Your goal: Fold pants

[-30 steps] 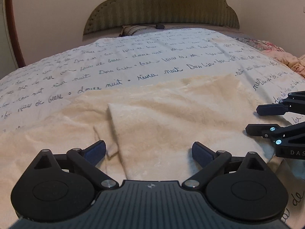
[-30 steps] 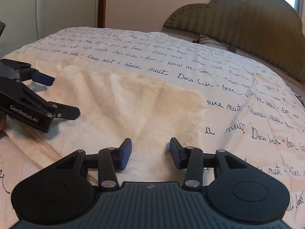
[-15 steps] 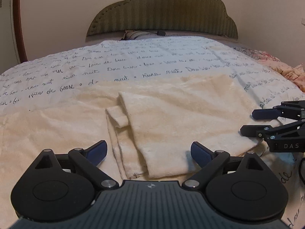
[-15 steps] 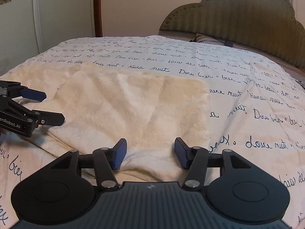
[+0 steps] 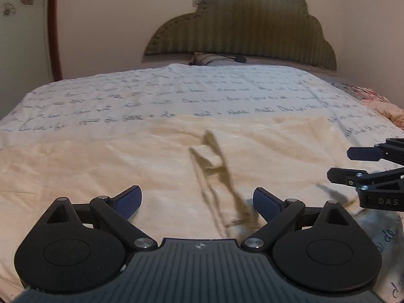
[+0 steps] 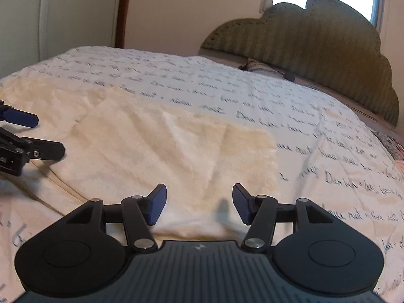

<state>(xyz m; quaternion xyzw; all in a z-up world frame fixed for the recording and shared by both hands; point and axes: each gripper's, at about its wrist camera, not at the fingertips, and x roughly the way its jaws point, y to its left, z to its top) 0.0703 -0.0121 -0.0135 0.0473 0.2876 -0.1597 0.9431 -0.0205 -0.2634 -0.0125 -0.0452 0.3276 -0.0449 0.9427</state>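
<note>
Cream fleece pants lie flat on the bed, with one part folded over on the right side. A folded edge with a small flap runs down the middle of the left wrist view. My left gripper is open and empty just above the pants near their front edge. My right gripper is open and empty over the front edge of the folded part. Each gripper shows in the other's view: the right gripper at the right edge, the left gripper at the left edge.
The bed has a white cover printed with dark script. A green padded headboard and a pillow stand at the far end. Pink floral bedding lies at the right. Walls and a door frame are on the left.
Both grippers have pulled back and risen a little from the pants. The views have tilted up, showing more headboard and wall. The pants have stayed in place.
</note>
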